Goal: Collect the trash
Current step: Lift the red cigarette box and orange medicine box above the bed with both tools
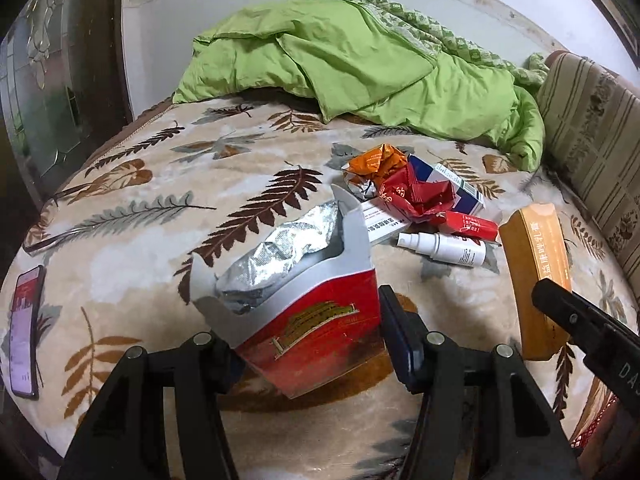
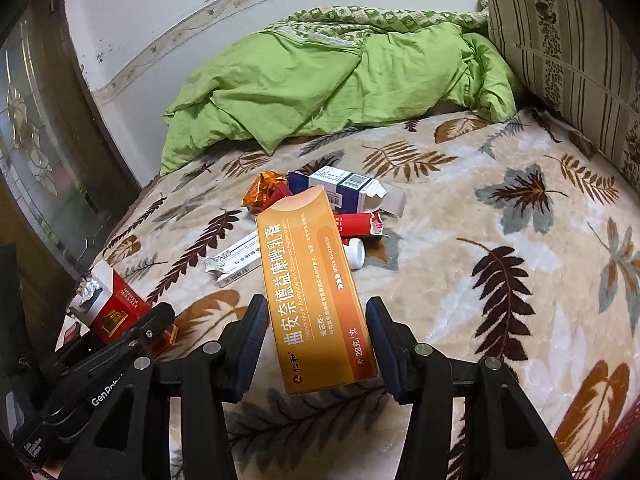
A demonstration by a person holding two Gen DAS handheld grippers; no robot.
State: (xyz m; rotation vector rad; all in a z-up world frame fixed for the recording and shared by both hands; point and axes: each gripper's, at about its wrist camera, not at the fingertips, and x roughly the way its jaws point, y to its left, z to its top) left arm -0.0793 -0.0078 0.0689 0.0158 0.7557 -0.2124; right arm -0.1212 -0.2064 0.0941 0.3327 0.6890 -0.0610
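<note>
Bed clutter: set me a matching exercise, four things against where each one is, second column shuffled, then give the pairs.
Things:
1. red cigarette pack
2. orange ointment box
3. white spray bottle
4. phone

Places:
A. lying on the blanket, just in front of the heap of wrappers
B. between the jaws of the right gripper
C. flat on the blanket at the left edge of the bed
D. between the jaws of the left gripper, foil lining sticking out of its open top

Pairs: 1-D, 2-B, 3-A, 4-C
</note>
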